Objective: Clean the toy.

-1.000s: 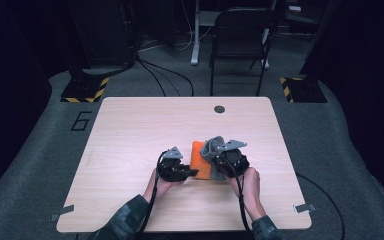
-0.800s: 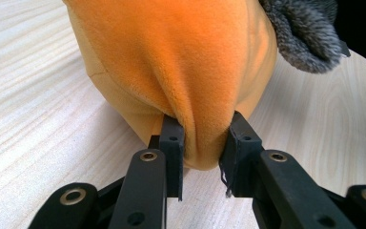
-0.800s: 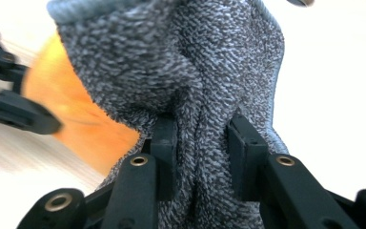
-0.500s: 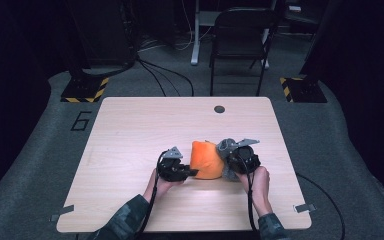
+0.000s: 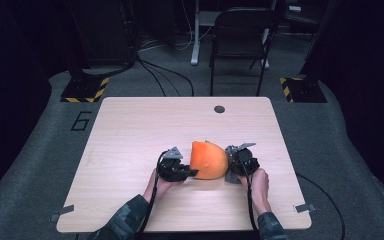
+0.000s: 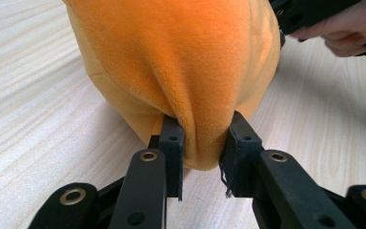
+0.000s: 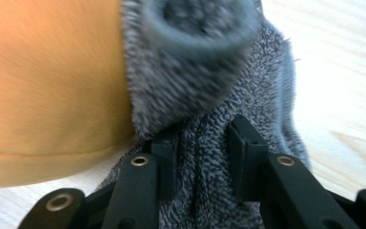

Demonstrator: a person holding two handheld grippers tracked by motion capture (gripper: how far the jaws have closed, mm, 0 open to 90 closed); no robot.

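A dark room with a chair [image 5: 240,37] beyond a pale wooden table [image 5: 130,130]. Near the front middle lies an orange plush item [image 5: 207,160] with a grey knit part [image 7: 228,124] on its right. The left gripper [image 5: 180,171] is clamped on the orange fabric; the right gripper [image 5: 236,167] pinches the grey knit. Since 1 second ago the right hand has sunk toward the table, uncovering more orange and probably stretching the item out flat.

Wooden table [image 5: 130,150] bears orange plush [image 5: 208,160].
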